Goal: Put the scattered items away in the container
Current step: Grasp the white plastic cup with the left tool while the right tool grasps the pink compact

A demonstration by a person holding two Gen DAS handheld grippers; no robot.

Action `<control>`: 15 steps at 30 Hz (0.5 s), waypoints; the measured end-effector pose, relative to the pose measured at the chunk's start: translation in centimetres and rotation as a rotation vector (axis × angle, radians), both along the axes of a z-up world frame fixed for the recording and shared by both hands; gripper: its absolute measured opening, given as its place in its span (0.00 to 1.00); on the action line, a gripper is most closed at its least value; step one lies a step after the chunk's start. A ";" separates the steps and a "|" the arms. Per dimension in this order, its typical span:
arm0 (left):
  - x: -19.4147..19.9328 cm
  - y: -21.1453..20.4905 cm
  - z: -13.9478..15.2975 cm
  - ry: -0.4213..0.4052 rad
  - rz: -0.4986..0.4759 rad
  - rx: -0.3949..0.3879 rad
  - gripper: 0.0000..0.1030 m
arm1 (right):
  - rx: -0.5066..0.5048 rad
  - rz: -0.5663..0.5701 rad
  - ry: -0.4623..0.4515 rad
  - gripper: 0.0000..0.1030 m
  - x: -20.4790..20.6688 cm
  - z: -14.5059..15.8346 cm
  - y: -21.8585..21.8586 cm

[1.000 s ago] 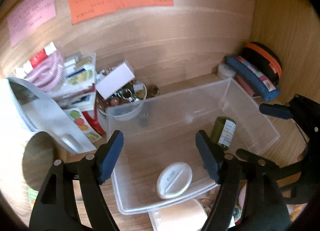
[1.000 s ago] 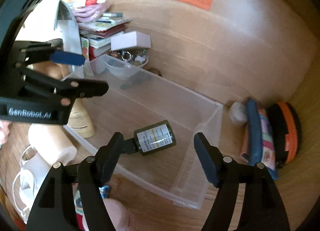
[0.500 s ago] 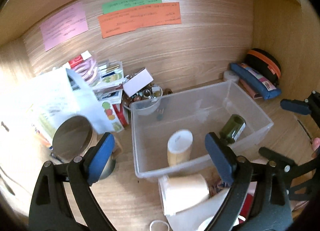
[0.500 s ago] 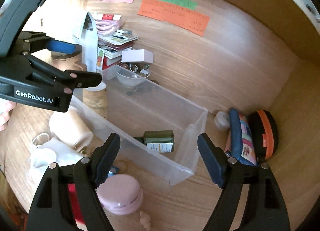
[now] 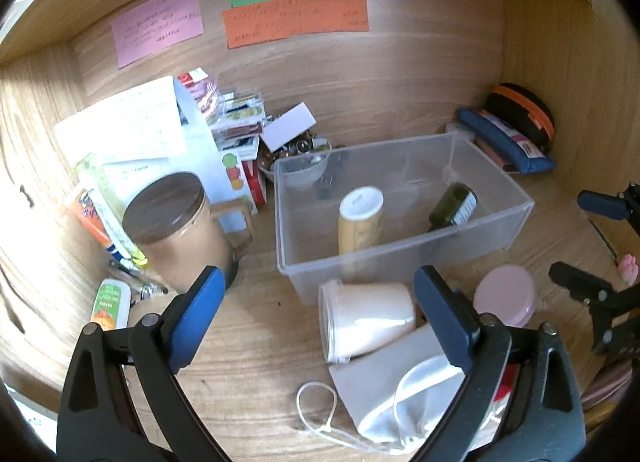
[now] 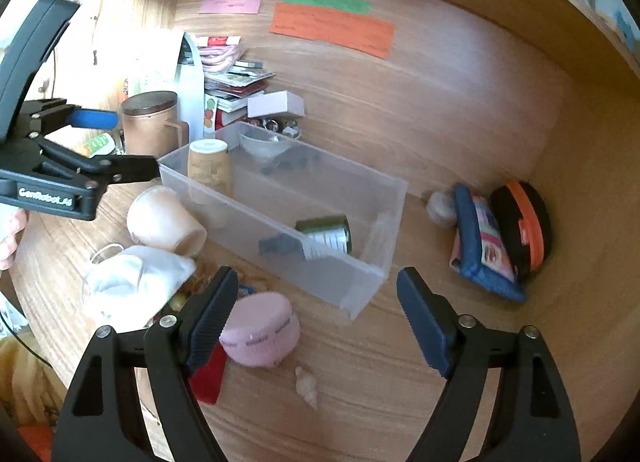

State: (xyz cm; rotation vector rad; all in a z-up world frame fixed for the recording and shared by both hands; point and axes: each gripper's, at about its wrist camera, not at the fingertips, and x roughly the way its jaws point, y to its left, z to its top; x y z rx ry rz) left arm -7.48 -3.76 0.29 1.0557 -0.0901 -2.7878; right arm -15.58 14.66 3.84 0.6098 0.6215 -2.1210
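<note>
Two items inside clear plastic container (image 5: 404, 262), which sits mid-counter (image 5: 256, 346): tan bottle with white cap (image 5: 360, 221) upright near left end, dark green bottle (image 5: 454, 207) lying tilted toward right end. Outside, just beside front wall: cream cup (image 5: 366, 320) on its side, pink round case (image 6: 260, 332), white face mask (image 6: 136, 282). Small pale object (image 6: 306, 386) near pink case, possibly shell. Left claw (image 5: 324, 322) open, empty, above cup. Right claw (image 6: 318, 322) open, empty, over counter. Lidded brown mug (image 5: 176, 229) left of container.
</note>
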 end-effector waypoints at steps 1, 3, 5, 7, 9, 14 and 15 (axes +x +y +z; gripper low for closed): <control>0.3 -0.1 -0.2 -0.003 -0.001 0.007 0.94 | -0.003 -0.005 -0.010 0.77 -0.1 -0.1 0.3; 1.0 -0.5 -0.7 -0.011 -0.010 0.040 0.94 | -0.007 -0.014 -0.030 0.78 -0.2 -0.4 1.0; 1.8 -0.8 -1.3 -0.024 -0.036 0.087 0.94 | -0.008 -0.027 -0.049 0.78 -0.4 -0.8 1.7; 2.5 -1.0 -2.1 -0.045 -0.051 0.113 0.94 | -0.008 -0.033 -0.064 0.78 -0.4 -1.2 2.5; 2.9 -0.8 -3.0 -0.069 -0.055 0.110 0.94 | -0.001 -0.030 -0.080 0.78 -0.4 -1.8 3.1; 1.6 -0.2 -5.2 -0.129 -0.046 0.093 0.94 | 0.024 0.009 -0.167 0.78 -0.3 -3.6 3.7; 1.1 -0.3 -5.4 -0.136 -0.048 0.108 0.94 | 0.030 0.015 -0.180 0.78 -0.4 -4.0 3.5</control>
